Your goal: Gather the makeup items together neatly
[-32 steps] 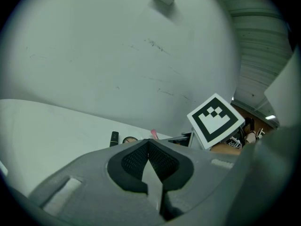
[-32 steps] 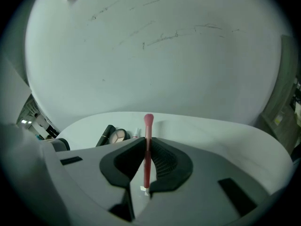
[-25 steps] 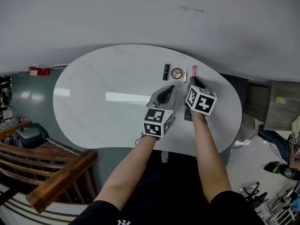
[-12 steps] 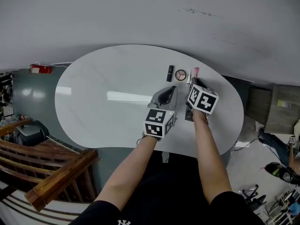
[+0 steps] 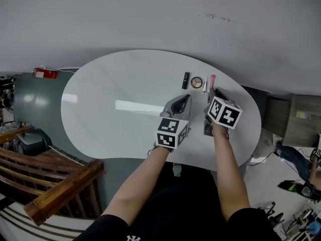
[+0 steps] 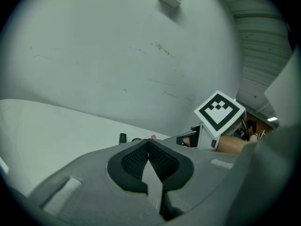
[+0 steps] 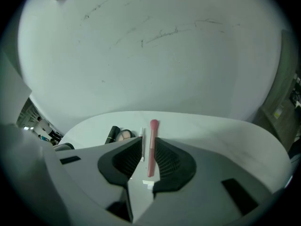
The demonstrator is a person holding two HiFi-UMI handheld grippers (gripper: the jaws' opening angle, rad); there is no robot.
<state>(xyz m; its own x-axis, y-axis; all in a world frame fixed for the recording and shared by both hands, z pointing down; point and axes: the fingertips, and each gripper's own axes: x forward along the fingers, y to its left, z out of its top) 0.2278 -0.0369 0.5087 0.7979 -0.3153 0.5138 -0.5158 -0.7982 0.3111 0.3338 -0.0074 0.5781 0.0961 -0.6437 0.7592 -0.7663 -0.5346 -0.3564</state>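
The white table point(image 5: 100, 109) looks smooth and glossy, catching a strip of light. The left gripper point(image 6: 148, 142) and right gripper point(image 7: 148, 145) look like matt grey plastic, with ribbed black pads point(image 7: 124, 160). The railing point(image 5: 60, 190) is brown wood.

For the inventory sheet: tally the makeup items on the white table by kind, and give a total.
Black tube: 1
Round compact: 1
Thin white stick: 1
Pink brush: 1
Total: 4
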